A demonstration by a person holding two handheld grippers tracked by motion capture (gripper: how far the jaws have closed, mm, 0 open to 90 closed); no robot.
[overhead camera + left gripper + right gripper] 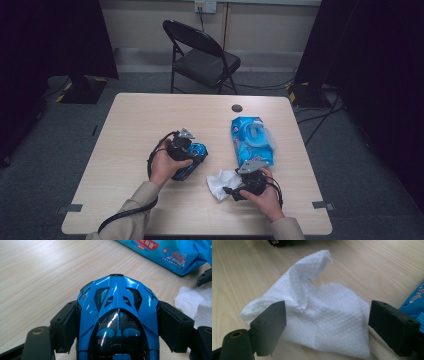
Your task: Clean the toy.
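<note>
A glossy blue and black toy car (pixel 117 322) sits clamped between the jaws of my left gripper (pixel 117 326), whose pads press its two sides. From above, the car (pixel 192 160) rests low over the table under my left gripper (pixel 189 156). A crumpled white wet wipe (pixel 317 315) lies on the wood between the spread jaws of my right gripper (pixel 327 326), which is open and has nothing gripped. In the high view the wipe (pixel 221 182) lies just left of my right gripper (pixel 234 191).
A blue pack of wet wipes (pixel 252 140) with its flap lifted lies at the table's right, just beyond my right hand. A small dark disc (pixel 237 108) sits near the far edge. A black folding chair (pixel 200 55) stands behind the table (pixel 140 120).
</note>
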